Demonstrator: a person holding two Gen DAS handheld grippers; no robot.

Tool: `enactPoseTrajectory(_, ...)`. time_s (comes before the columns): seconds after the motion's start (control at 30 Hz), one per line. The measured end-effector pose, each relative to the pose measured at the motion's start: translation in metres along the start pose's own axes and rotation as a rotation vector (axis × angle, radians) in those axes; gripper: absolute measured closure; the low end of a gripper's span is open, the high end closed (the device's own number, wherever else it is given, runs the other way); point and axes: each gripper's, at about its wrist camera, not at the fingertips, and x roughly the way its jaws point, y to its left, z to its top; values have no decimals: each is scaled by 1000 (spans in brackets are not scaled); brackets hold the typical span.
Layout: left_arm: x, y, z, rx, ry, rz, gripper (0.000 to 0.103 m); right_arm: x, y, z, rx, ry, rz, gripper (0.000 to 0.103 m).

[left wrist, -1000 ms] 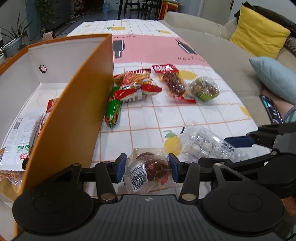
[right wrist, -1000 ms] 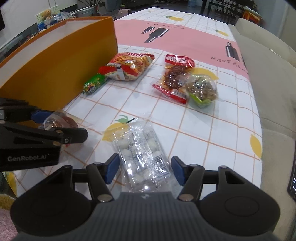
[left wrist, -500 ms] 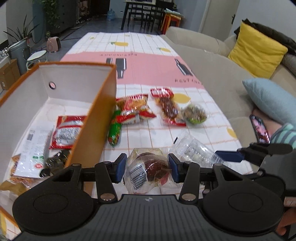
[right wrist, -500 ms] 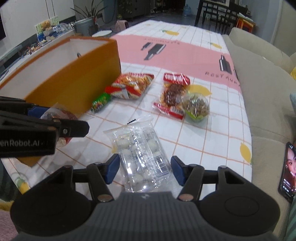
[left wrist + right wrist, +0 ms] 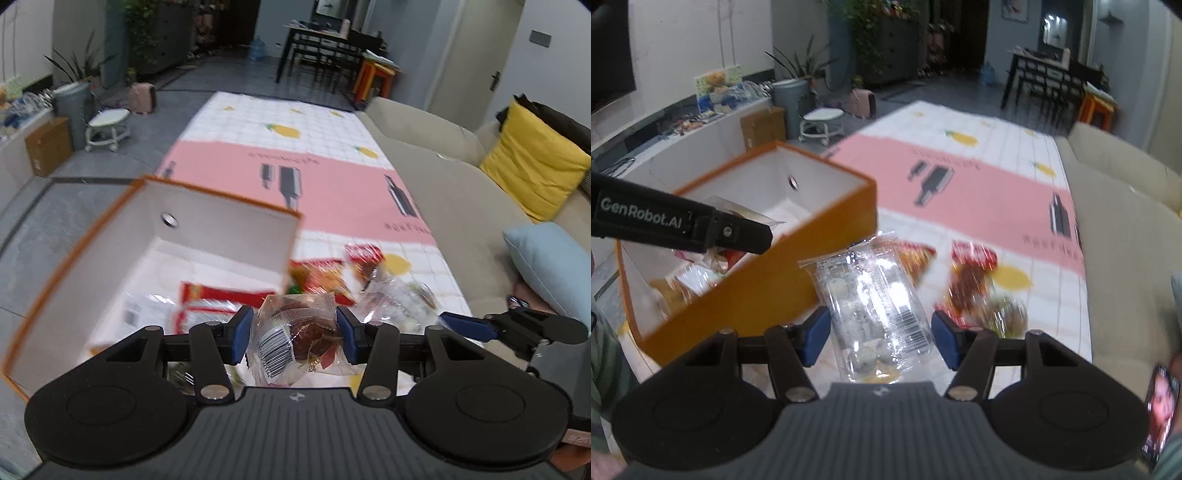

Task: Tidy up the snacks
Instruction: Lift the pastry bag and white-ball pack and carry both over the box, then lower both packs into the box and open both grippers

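My left gripper (image 5: 293, 334) is shut on a clear pack with a dark red snack (image 5: 310, 332) and a barcode, held in the air by the near right corner of the orange box (image 5: 221, 197). The box is white inside and holds several snack packs (image 5: 207, 295). My right gripper (image 5: 881, 334) is shut on a clear pack of white round sweets (image 5: 871, 295), lifted above the table just right of the box's orange wall (image 5: 798, 266). In the right wrist view the left gripper's finger (image 5: 746, 232) hangs over the box.
Red and orange snack bags (image 5: 971, 273) and a greenish clear pack (image 5: 1008, 310) lie on the checked tablecloth (image 5: 280, 155) beyond the grippers. A beige sofa (image 5: 443, 206) with yellow (image 5: 532, 166) and blue (image 5: 546, 258) cushions runs along the right. A phone (image 5: 1160, 406) lies at the right edge.
Both grippers have risen from the table with their packs still held. The left one now looks down into the box from higher and has shifted toward it.
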Motion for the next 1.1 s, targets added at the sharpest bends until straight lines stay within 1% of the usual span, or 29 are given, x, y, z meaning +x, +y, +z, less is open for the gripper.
enactPoseTrajectory(0.17,-5,30,24,-25,-15,44,49,5,18,35,-60,-53,7,45)
enactPoseTrajectory(0.3,0,51,33,-21,-12,92,49,13,30,61,-97,-82,21,45)
enactPoseTrajectory(0.37,8,62,35,-28,15,108,49,20,37,73,-116,-85,23,45)
enactPoseTrajectory(0.47,22,77,38,-27,64,112,49,35,48,87,-154,-72,28,45)
enactPoseTrajectory(0.57,37,85,39,11,116,132,49,53,64,97,-233,-49,12,45)
enactPoseTrajectory(0.73,63,93,35,79,195,157,48,85,87,104,-371,-2,-19,46)
enactPoseTrajectory(0.9,82,100,28,113,244,179,48,122,103,106,-504,53,-27,46)
enactPoseTrajectory(1.0,93,106,24,107,271,193,48,140,113,98,-593,75,-37,46)
enactPoseTrajectory(1.1,102,106,18,151,289,223,48,156,120,89,-656,109,-49,46)
